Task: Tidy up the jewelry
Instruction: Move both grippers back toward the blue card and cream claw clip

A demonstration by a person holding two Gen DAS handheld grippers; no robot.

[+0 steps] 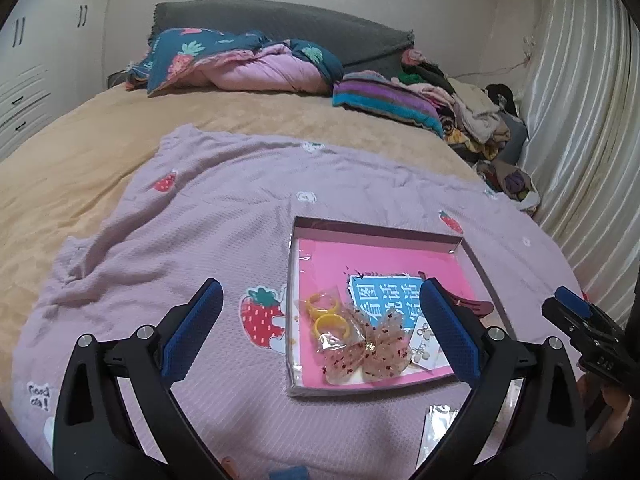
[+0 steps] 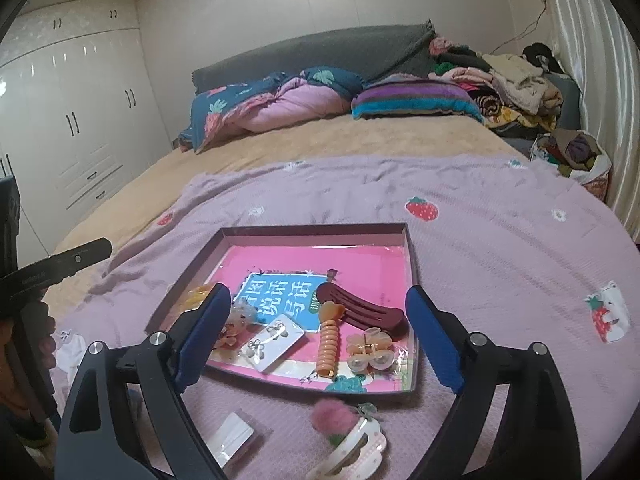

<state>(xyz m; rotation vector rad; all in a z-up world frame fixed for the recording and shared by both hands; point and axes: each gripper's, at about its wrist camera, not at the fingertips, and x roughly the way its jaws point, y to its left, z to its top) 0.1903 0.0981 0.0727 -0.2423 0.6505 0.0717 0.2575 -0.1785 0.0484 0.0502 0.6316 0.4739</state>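
A tray (image 2: 412, 248) on the blanket (image 2: 500, 248) holds hair clips (image 2: 362, 312) and rings (image 1: 324, 312).

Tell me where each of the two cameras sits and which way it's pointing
Left wrist: on the left gripper, angled down over the box's left side; own open fingers, plus the right gripper at the right edge.
Right wrist: on the right gripper, angled down over the box's right side; own open fingers, hand at left.
Shared: box, bed, headboard.
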